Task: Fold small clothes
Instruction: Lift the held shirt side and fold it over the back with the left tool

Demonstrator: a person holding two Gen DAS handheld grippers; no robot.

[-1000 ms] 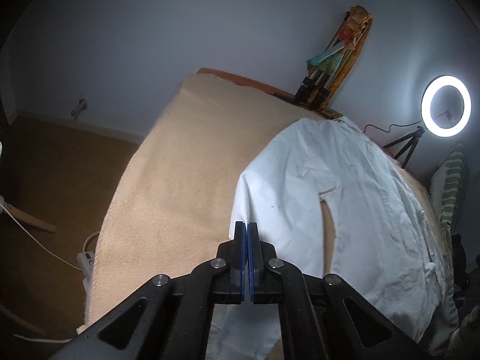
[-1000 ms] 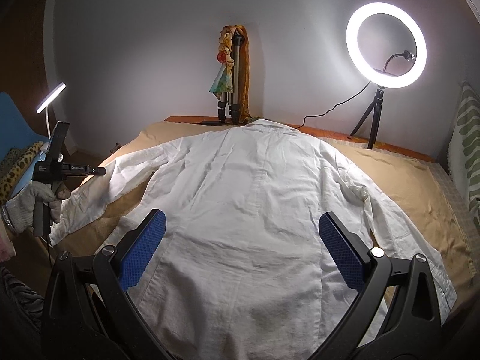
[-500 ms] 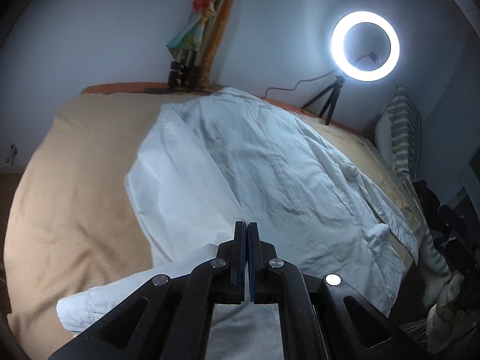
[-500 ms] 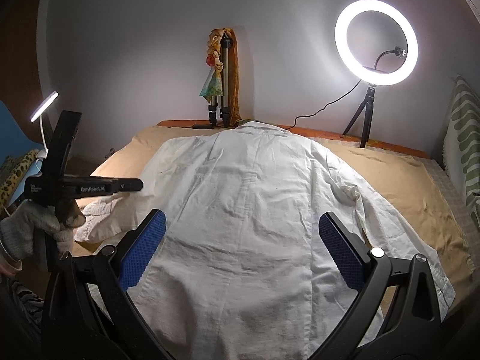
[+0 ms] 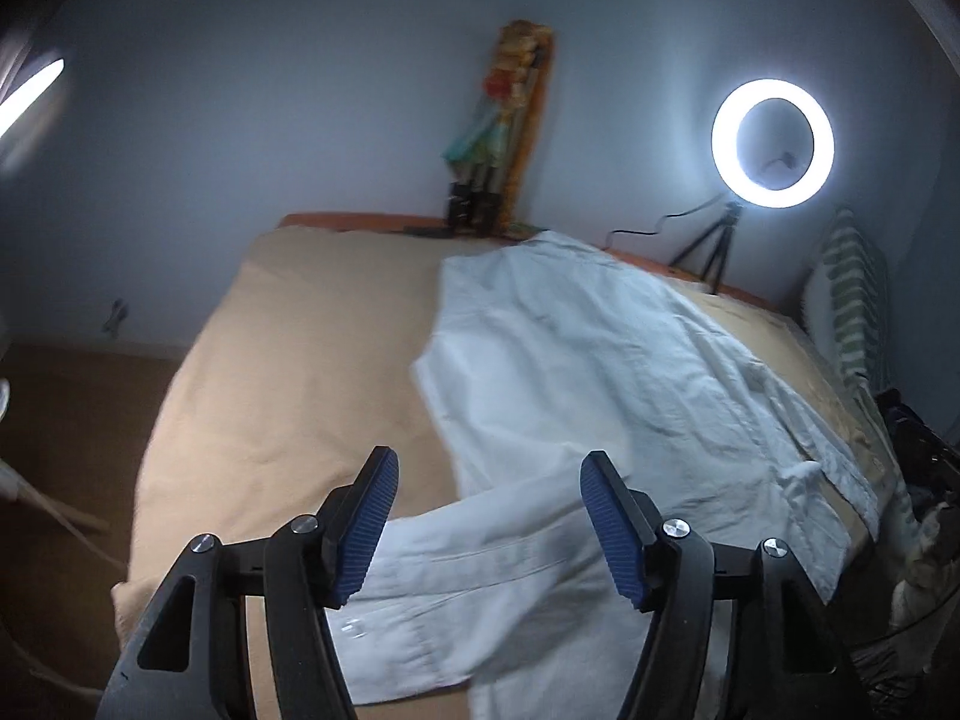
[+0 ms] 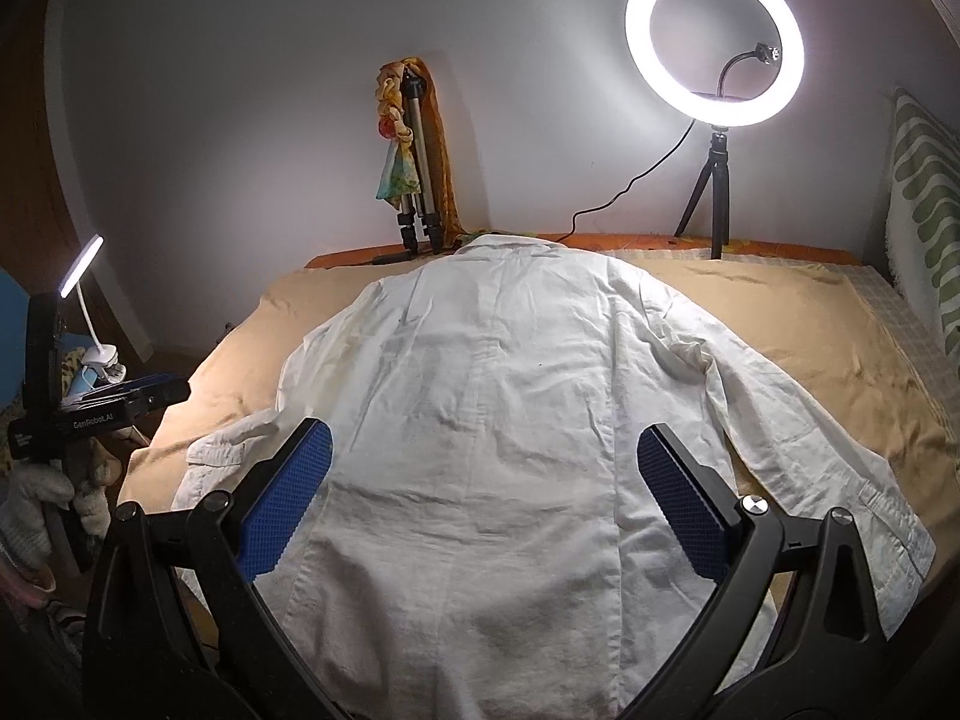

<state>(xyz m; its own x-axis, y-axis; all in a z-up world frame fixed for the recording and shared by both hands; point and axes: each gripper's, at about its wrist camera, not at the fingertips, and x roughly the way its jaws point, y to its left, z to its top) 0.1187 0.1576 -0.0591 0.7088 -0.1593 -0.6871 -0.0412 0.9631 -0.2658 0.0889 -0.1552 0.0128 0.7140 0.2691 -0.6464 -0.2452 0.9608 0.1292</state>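
A white long-sleeved shirt [image 6: 510, 420] lies back up on the tan bed cover [image 6: 810, 324], collar toward the far wall. Its left sleeve [image 5: 468, 546] is laid in toward the hem, cuff near the bed's left front. My left gripper [image 5: 489, 522] is open and empty, just above that sleeve. It also shows from the side in the right wrist view [image 6: 138, 402], beside the bed's left edge. My right gripper [image 6: 486, 504] is open and empty above the shirt's lower back. The right sleeve [image 6: 828, 450] lies stretched out to the right.
A lit ring light on a small tripod [image 6: 714, 42] stands at the back right. A folded tripod with a doll [image 6: 408, 162] leans on the far wall. A desk lamp [image 6: 84, 276] is at the left, a striped cushion [image 6: 924, 204] at the right.
My left gripper was shut on the left sleeve and carried it inward. It has now opened and let the sleeve go, which lies by the hem. The right gripper stayed open over the shirt.
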